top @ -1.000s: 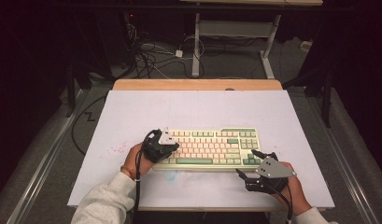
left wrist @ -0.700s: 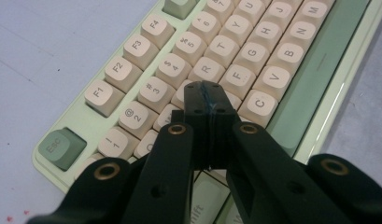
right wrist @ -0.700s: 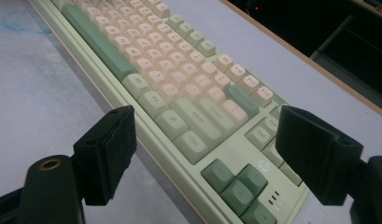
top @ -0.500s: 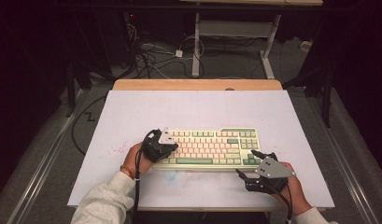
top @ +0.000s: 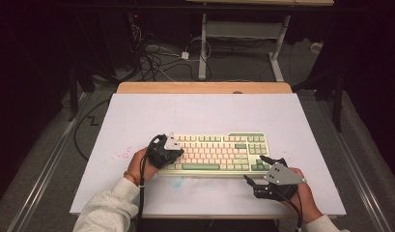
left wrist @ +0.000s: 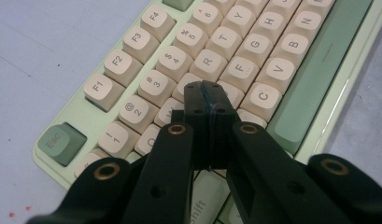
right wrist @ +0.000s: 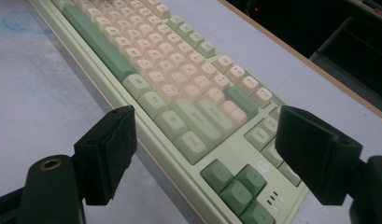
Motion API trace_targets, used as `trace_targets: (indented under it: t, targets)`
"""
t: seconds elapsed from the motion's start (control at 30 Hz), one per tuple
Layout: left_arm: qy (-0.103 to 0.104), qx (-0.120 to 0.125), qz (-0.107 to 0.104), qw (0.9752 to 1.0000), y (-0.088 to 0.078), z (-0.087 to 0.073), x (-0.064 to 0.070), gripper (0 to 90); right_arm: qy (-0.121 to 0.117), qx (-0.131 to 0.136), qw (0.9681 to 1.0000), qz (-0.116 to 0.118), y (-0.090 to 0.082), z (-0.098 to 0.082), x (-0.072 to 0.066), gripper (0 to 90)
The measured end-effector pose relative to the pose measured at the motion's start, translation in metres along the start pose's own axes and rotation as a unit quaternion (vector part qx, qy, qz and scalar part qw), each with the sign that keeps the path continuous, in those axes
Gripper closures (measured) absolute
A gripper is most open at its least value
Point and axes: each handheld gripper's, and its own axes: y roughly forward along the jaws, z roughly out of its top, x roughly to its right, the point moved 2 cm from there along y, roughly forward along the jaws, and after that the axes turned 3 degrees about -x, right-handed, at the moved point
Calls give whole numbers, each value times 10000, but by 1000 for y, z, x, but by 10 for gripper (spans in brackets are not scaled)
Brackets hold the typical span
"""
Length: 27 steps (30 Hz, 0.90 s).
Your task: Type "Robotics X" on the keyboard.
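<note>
A pale green keyboard [top: 219, 151] with cream and green keys lies on the white table top [top: 204, 116], near its front edge. My left gripper [top: 177, 153] is shut, its tips resting over the keys at the keyboard's left end. In the left gripper view the closed jaws [left wrist: 208, 100] meet just below the R key of the keyboard [left wrist: 254, 51], with nothing between them. My right gripper [top: 254, 169] stands open at the keyboard's front right corner. In the right gripper view its pads [right wrist: 111, 154] frame the arrow keys and the keyboard [right wrist: 179, 79], without touching it.
A wooden strip [top: 204, 88] edges the table's far side. Small red specks [top: 121, 155] and a faint blue smudge [top: 176, 181] mark the surface left of and in front of the keyboard. Cables [top: 156, 60] and desk legs [top: 203, 48] lie on the floor beyond.
</note>
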Motion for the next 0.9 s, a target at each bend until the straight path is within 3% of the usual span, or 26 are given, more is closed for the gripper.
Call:
trace_targets:
  t: [0.37,0.57,0.9]
  targets:
    - [12,2,77,10000,-1,0,0,870,-33,-21,10000,22,0,0,-1,217]
    - [-43,-31,12,10000,3,-1,1,871,-52,-39,10000,18,1,0,-1,217]
    - [104,14,92,9999,-2,1,3,870,-59,-36,10000,5,0,0,-1,217]
